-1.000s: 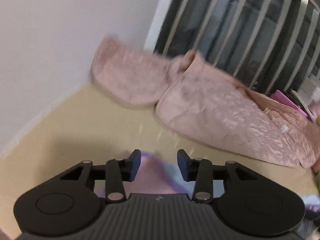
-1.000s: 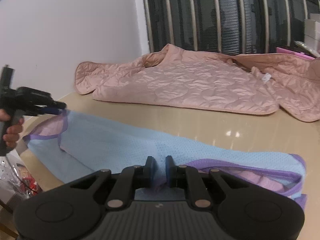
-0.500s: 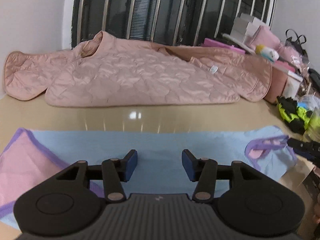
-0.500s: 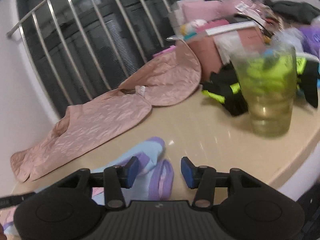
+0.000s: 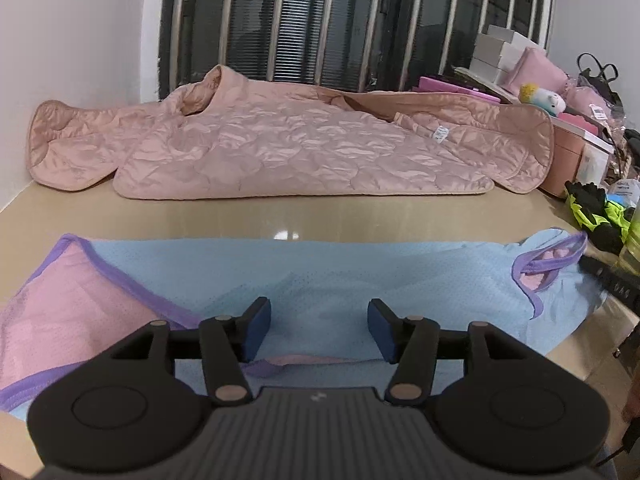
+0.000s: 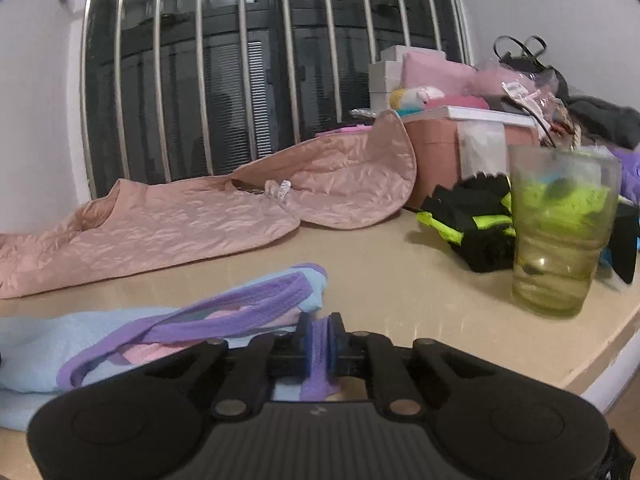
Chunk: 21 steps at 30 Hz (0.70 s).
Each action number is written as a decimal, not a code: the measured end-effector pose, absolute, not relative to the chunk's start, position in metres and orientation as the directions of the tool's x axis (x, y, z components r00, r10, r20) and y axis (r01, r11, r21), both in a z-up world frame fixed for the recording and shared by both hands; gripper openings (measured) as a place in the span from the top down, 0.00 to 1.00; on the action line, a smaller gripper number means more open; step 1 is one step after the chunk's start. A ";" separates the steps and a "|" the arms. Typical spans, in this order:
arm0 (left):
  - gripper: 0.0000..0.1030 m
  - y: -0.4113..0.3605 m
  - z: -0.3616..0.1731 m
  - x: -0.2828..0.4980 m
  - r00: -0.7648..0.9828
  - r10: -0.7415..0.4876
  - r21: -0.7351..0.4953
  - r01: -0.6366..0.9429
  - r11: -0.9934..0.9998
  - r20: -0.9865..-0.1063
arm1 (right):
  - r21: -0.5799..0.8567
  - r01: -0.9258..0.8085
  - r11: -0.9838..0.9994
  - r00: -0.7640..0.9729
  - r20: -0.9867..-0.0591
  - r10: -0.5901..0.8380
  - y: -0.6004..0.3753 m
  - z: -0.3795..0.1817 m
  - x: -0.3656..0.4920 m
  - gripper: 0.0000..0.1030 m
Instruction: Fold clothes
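Note:
A light blue mesh tank top (image 5: 320, 276) with purple trim and pink lining lies spread across the beige table (image 5: 200, 216). My left gripper (image 5: 318, 328) is open and empty, just above the top's near middle. My right gripper (image 6: 319, 340) is shut on the top's purple shoulder strap (image 6: 318, 338) at its right end; the top also shows in the right wrist view (image 6: 60, 332). The right gripper's body shows at the right edge of the left wrist view (image 5: 608, 276).
A pink quilted jacket (image 5: 280, 152) lies along the back of the table by the barred window (image 5: 360, 20). A greenish glass (image 6: 560, 232), black and neon gloves (image 6: 472, 228), a pink box (image 6: 448, 156) and piled items crowd the right side.
My right gripper has closed on the purple strap; it was open half a second ago. My left gripper stays open and has moved slightly over the top's middle.

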<state>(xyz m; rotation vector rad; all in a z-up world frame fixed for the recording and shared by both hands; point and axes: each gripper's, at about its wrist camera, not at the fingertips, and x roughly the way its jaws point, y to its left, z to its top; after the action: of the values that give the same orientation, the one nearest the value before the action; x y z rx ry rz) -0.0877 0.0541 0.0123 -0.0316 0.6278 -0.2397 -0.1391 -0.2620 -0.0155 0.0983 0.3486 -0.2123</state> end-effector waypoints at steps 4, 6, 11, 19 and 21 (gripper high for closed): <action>0.44 0.090 0.024 -0.092 0.802 -0.193 -0.159 0.124 0.979 -0.565 | -0.047 0.158 0.986 0.958 -0.233 -0.165 -0.237 0.015 -0.148 0.93; 0.43 0.112 0.031 -0.096 0.817 -0.159 -0.187 0.064 0.980 -0.555 | -0.071 0.070 0.995 0.980 -0.180 -0.082 -0.217 0.032 -0.154 0.93; 0.42 0.155 0.041 -0.109 0.841 -0.053 -0.203 -0.068 0.977 -0.539 | -0.063 -0.195 0.979 0.968 -0.171 0.182 -0.163 0.041 -0.156 0.93; 0.39 0.158 0.037 -0.116 0.829 -0.038 -0.173 -0.071 0.982 -0.558 | -0.116 -0.322 0.940 0.914 -0.298 0.276 -0.128 0.023 -0.154 0.56; 0.39 0.153 0.036 -0.114 0.829 -0.044 -0.159 -0.055 0.986 -0.557 | -0.087 -0.248 0.965 0.945 -0.239 0.221 -0.154 0.033 -0.169 0.54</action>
<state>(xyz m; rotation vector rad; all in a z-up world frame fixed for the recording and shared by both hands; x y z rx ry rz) -0.1139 0.1527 0.0356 -0.1718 0.5934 0.0055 -0.1686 -0.1543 0.0331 -0.1165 0.2301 0.2396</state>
